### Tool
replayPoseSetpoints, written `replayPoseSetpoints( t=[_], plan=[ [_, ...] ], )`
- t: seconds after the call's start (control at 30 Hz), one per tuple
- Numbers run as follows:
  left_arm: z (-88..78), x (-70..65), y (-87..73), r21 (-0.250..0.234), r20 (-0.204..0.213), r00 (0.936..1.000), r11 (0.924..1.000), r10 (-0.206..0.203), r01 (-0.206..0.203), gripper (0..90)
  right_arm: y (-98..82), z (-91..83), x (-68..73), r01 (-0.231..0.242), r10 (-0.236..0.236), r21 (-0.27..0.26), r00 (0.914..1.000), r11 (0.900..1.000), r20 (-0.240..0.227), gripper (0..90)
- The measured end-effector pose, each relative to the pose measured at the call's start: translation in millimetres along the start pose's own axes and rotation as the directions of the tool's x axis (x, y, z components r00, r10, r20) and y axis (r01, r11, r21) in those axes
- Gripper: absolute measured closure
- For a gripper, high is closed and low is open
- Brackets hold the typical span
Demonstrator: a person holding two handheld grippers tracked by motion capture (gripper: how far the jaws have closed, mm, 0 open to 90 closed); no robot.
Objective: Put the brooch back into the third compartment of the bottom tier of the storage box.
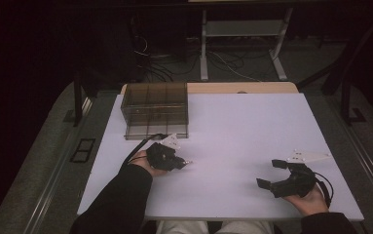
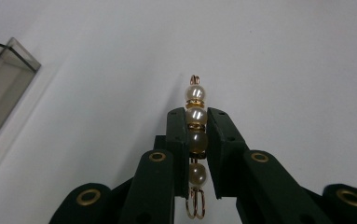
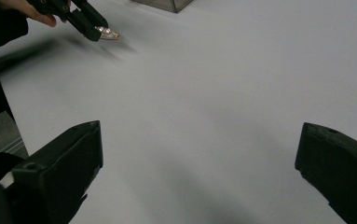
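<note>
At the far left of the white counter (image 1: 252, 126) stands a smoky clear box (image 1: 156, 109) split into compartments. Just in front of it, the left hand-held gripper (image 2: 196, 123) is clamped on a gold pin strung with 4 pearls (image 2: 196, 135), its jaws pressing the 2 middle pearls while 1 pearl and a gold loop stick out past the tips, above the bare counter. Well apart, near the front right edge, the right hand-held gripper (image 1: 273, 174) sits in a hand (image 1: 312, 199) with its jaws spread wide, holding nothing.
</note>
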State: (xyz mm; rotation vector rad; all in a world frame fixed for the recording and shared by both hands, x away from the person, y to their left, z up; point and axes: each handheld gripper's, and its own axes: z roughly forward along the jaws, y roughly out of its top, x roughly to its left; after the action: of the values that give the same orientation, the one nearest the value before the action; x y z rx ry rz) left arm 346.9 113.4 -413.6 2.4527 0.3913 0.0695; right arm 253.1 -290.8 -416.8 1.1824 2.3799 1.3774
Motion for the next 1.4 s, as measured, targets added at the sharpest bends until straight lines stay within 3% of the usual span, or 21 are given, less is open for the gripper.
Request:
replayPoseSetpoints(
  t=[0.83,1.4],
  plan=[
    [-24.5,15.5,6.3,-0.058,-0.054,0.9979,0.9978,-0.035,0.031,78.7,-0.9,-0.8,-0.7,-0.003,0.003,-0.001,1.0,1.0,0.001,0.3],
    [-37.0,32.8,4.3,-0.067,-0.09,0.9938,0.996,-0.065,0.059,78.7,-1.2,-1.7,-1.3,-0.005,0.005,-0.001,1.0,1.0,0.003,0.3]
  ],
)
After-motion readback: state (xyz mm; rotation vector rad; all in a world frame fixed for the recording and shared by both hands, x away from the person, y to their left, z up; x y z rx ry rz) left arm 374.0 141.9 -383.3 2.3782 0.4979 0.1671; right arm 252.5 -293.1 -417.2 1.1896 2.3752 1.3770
